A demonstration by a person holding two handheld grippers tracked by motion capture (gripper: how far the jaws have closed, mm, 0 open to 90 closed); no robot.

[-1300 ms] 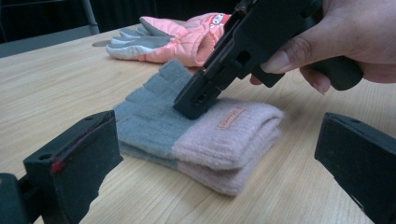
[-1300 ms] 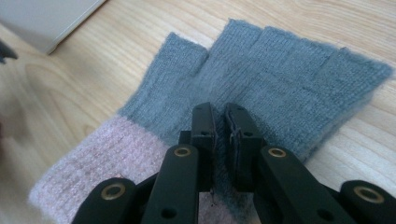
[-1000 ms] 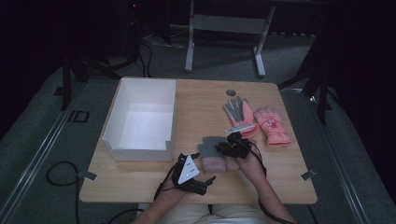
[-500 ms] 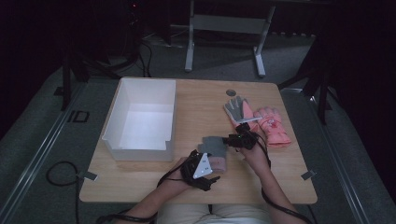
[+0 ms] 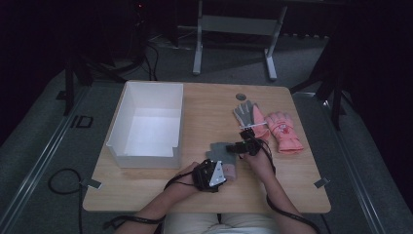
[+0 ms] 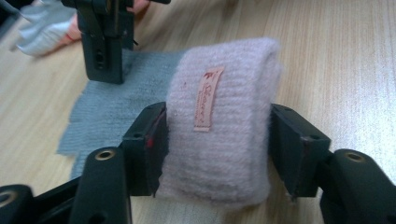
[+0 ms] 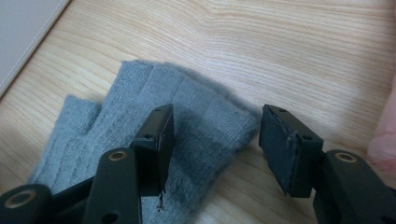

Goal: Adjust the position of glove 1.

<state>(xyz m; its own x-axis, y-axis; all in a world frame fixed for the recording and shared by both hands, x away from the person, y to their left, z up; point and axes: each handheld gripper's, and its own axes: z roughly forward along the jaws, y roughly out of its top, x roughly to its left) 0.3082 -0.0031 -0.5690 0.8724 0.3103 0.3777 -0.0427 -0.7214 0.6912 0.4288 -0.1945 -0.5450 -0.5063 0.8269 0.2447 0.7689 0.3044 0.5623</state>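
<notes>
the left gripper (image 6: 217, 140), jaws just closing, clamps the pink ribbed cuff (image 6: 224, 121) of the grey knit fingerless glove (image 7: 154, 121) lying on the wooden table (image 5: 204, 102); the right gripper (image 7: 215, 140), jaws just opening, straddles the glove's finger end without pressing it.

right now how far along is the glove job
Nothing looks finished: the white open-topped box holds nothing. In hand: the left gripper has been closing on the pink knitted cuff of the grey knitted glove, while the right gripper opens above its fingers. The two pink padded gloves lie untouched.
</notes>
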